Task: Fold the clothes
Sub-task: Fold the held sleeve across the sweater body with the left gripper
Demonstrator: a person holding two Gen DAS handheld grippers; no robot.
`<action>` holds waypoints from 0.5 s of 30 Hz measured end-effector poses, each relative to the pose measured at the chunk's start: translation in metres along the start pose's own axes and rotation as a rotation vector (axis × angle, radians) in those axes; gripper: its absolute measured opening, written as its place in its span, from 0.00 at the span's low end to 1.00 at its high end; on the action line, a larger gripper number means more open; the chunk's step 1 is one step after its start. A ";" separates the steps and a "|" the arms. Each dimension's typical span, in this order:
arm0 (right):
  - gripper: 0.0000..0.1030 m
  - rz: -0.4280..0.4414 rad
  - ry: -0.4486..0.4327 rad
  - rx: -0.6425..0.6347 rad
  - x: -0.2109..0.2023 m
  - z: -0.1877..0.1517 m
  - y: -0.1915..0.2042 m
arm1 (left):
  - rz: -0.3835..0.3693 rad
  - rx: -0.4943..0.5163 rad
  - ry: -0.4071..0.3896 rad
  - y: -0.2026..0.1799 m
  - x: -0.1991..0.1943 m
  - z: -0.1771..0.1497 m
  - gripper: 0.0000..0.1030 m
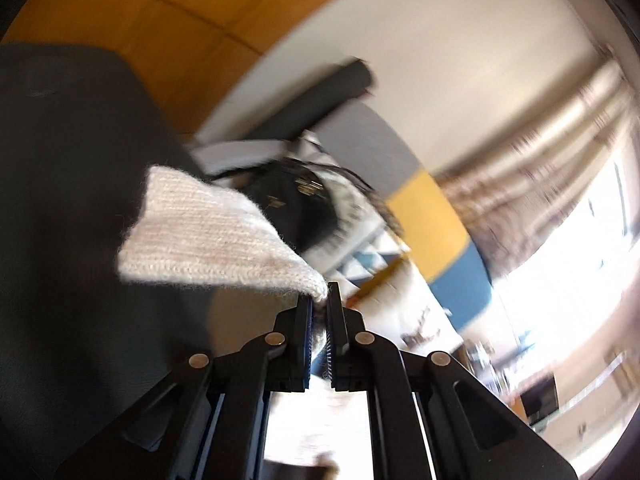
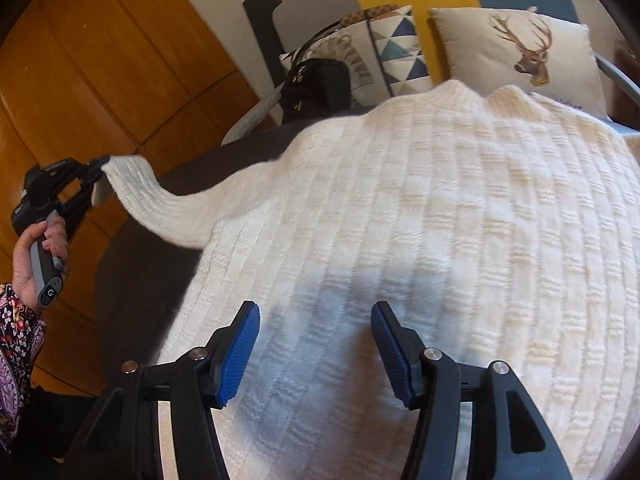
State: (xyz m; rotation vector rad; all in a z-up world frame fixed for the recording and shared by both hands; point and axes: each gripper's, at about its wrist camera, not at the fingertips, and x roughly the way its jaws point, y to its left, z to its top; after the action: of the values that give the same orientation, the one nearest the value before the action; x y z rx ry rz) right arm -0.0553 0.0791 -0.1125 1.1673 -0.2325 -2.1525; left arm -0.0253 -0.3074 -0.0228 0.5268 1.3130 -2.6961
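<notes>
A cream knitted sweater [image 2: 420,208] lies spread across a dark grey sofa seat [image 2: 224,160]. Its sleeve [image 2: 160,200] is stretched out to the left and lifted off the seat. My left gripper [image 1: 320,300] is shut on the sleeve's cuff [image 1: 208,236], which flares out past the fingertips. The right wrist view shows that same left gripper [image 2: 100,168] at the far left, held by a hand [image 2: 36,264]. My right gripper [image 2: 316,320] hovers open just above the sweater's body, with nothing pinched between its blue pads [image 2: 240,352].
A black handbag [image 2: 316,88] and several printed cushions [image 2: 516,52] stand along the sofa back. Behind the sofa's left end rises a wooden panelled wall [image 2: 100,64]. The person's patterned sleeve [image 2: 16,344] is at the lower left. The left wrist view is blurred.
</notes>
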 end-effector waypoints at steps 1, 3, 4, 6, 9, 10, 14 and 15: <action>0.57 -0.003 -0.007 0.015 -0.004 0.001 -0.005 | -0.022 0.020 0.015 -0.011 0.005 -0.001 0.05; 0.57 -0.015 -0.016 0.052 -0.012 0.003 -0.019 | -0.067 0.082 0.056 -0.041 0.021 -0.011 0.05; 0.57 -0.021 -0.020 0.072 -0.016 0.004 -0.026 | -0.086 0.113 0.076 -0.055 0.027 -0.016 0.05; 0.57 -0.030 -0.033 0.111 -0.025 0.005 -0.041 | -0.122 0.182 0.129 -0.083 0.042 -0.030 0.05; 0.57 -0.038 -0.055 0.165 -0.040 0.007 -0.064 | -0.173 0.266 0.218 -0.123 0.066 -0.056 0.05; 0.57 -0.043 -0.062 0.181 -0.046 0.007 -0.072 | -0.182 0.286 0.242 -0.133 0.073 -0.066 0.05; 0.57 -0.060 -0.088 0.239 -0.061 0.005 -0.096 | -0.216 0.328 0.316 -0.160 0.091 -0.106 0.05; 0.57 -0.064 -0.096 0.254 -0.065 0.004 -0.101 | -0.222 0.334 0.338 -0.167 0.096 -0.116 0.05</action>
State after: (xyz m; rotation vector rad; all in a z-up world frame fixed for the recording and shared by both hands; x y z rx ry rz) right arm -0.0818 0.1961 -0.1113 1.2253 -0.5306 -2.2878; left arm -0.1239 -0.1065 0.0017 0.9603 1.0350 -3.1417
